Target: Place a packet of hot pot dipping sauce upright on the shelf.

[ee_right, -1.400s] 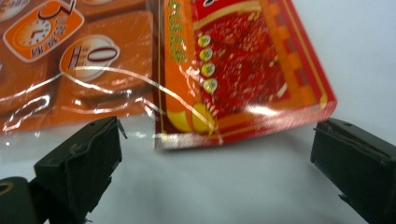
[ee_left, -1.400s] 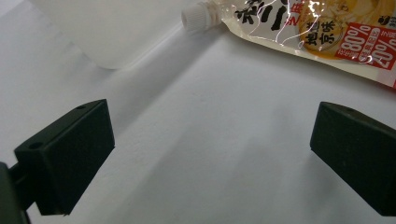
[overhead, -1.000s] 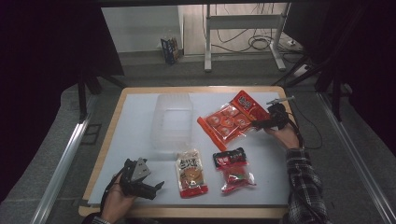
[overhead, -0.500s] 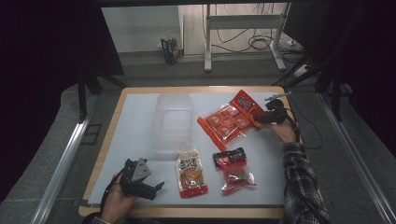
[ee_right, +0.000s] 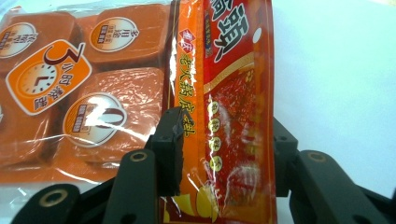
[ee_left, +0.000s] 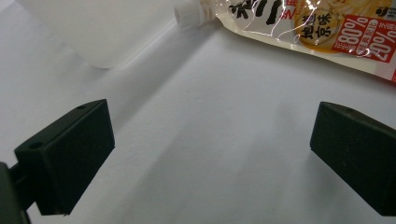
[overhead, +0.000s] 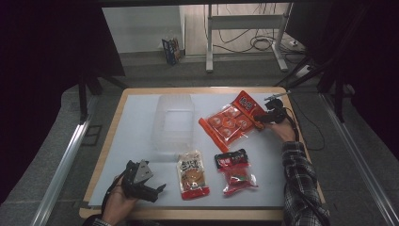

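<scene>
On the counter [overhead: 141, 117], the right claw [overhead: 263, 118] pinches the orange snack pack [overhead: 230, 121] at its edge, not yet lifted. Left claw [overhead: 157, 190] rests open and empty. Clear bin [overhead: 173, 122] looks empty; two pouches remain.

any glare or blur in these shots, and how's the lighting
High view: dim and soft, dark surroundings, the white table the brightest area. Left gripper view: the tongs look sharp, with soft shadows on the table and glare on the pouch. Right gripper view: bright, white streaks of glare on the orange snack pack, and the near tongs slightly soft.
</scene>
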Demonstrator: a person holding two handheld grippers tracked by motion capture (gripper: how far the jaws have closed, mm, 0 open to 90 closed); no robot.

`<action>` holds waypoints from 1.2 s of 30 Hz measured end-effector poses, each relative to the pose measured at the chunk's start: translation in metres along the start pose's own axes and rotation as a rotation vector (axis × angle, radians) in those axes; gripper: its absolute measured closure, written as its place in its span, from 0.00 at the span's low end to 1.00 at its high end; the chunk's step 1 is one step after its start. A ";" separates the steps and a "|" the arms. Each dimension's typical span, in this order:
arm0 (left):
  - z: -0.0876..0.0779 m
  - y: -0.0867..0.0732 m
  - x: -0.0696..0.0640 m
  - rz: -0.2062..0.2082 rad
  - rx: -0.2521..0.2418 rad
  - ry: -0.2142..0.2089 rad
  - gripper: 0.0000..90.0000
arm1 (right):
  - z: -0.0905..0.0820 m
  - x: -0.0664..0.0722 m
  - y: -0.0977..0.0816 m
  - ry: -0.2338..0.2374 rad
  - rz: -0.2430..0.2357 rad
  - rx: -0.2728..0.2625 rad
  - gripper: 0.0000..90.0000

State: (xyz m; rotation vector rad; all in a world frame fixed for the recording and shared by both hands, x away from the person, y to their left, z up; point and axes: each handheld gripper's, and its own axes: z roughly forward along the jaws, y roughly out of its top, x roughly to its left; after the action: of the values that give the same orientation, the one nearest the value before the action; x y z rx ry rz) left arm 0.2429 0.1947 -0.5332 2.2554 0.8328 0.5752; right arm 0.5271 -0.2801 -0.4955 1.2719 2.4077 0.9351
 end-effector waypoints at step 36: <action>0.001 0.001 -0.002 0.020 0.008 0.005 0.00 | -0.021 0.024 0.028 -0.003 0.040 -0.030 0.99</action>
State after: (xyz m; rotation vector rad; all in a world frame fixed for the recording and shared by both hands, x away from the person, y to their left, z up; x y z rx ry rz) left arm 0.2421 0.1926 -0.5334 2.2729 0.8174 0.5877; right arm 0.5204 -0.2582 -0.4601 1.3140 2.3651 0.9762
